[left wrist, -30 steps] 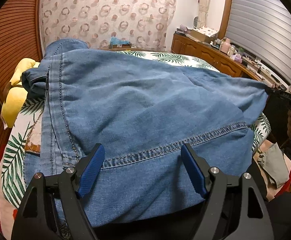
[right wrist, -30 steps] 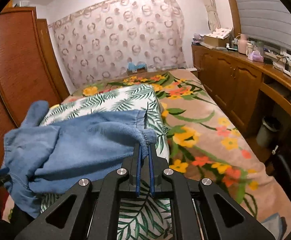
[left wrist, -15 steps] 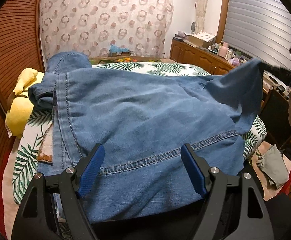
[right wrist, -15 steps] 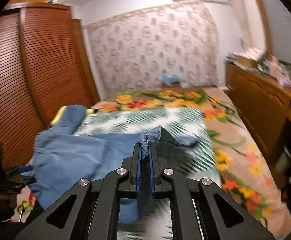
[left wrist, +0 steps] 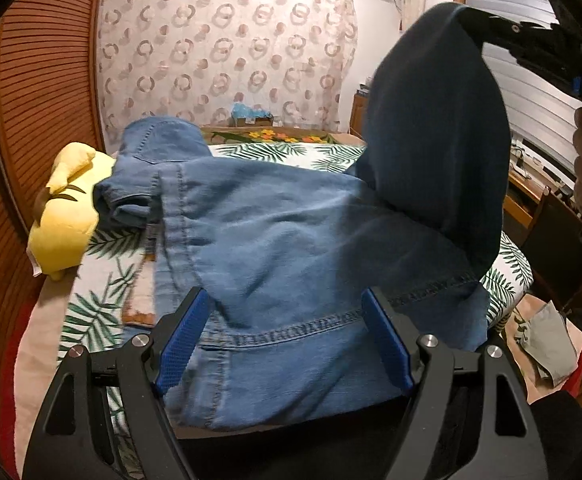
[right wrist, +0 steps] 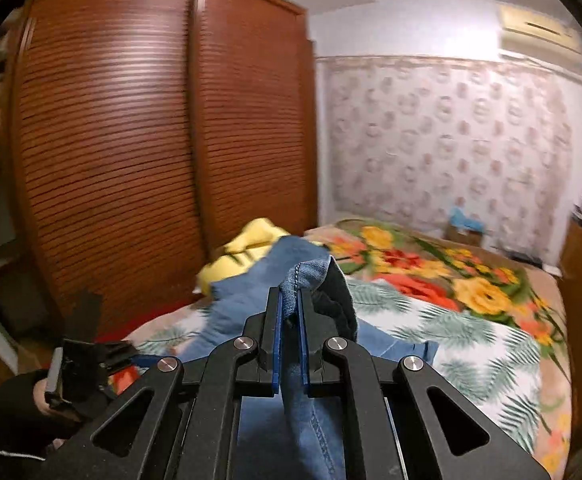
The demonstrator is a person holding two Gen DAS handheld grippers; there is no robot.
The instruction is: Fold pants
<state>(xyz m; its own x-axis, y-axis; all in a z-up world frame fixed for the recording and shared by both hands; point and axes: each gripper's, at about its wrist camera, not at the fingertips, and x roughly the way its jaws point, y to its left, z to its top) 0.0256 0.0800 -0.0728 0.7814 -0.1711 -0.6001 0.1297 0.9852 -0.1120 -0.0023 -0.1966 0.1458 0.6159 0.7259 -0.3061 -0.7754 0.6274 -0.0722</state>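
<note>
evidently the right tongs, clamped on the jeans hem, lift it over the bed to fold; left tongs gape, pads straddling denim, gripping nothing.

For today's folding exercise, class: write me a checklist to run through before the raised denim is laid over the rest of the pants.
1. Right gripper shut on the pants hem: ok.
2. Lifted flap hangs clear of the bed: ok.
3. Left gripper open, fingers astride the near hem: ok.
4. Landing zone flat: not ok, a leg end is bunched by the yellow plush toy.
5. Hems aligned: cannot tell.
</note>
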